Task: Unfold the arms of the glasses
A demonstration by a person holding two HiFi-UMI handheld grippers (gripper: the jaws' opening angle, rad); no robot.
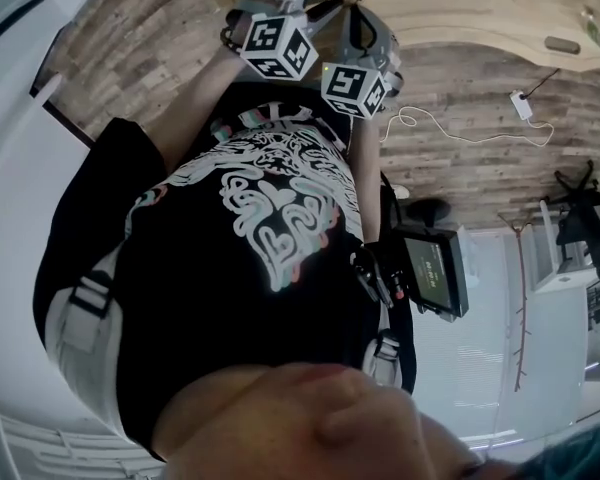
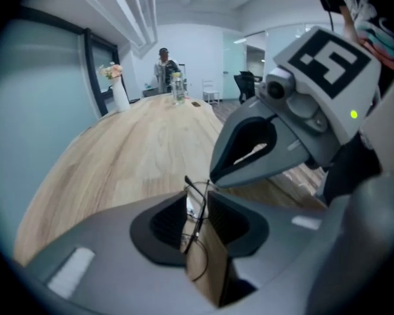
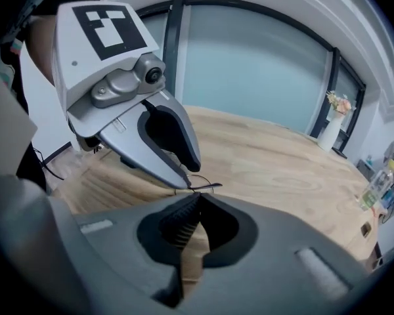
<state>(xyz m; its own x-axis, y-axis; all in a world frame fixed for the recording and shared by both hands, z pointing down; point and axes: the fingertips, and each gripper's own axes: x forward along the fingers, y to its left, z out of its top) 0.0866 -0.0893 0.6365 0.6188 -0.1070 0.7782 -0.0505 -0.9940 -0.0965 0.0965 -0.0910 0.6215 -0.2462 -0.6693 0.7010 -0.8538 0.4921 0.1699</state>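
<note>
Glasses (image 2: 197,215) clamped in left tool (image 2: 197,195); right tool (image 3: 197,197) pinched shut on arm (image 3: 209,187).

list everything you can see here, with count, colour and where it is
glasses: 1, thin dark wire frame, held above the table
table: 1, light wood, under the tongs
vase of flowers: 1, white with pink blooms, far end of the table
bottle: 1, clear, far end of the table
bystander: 1, colour too small to tell, beyond the table's far end
office chair: 1, black, on the floor
cable with adapter: 1, white, on the plank floor
screen unit: 1, black, at the wearer's hip
t-shirt: 1, black with white print, on the wearer
marker cubes: 2, black and white, one per tongs
left tongs: 1, grey, shut on the glasses
right tongs: 1, grey, shut on the glasses
</note>
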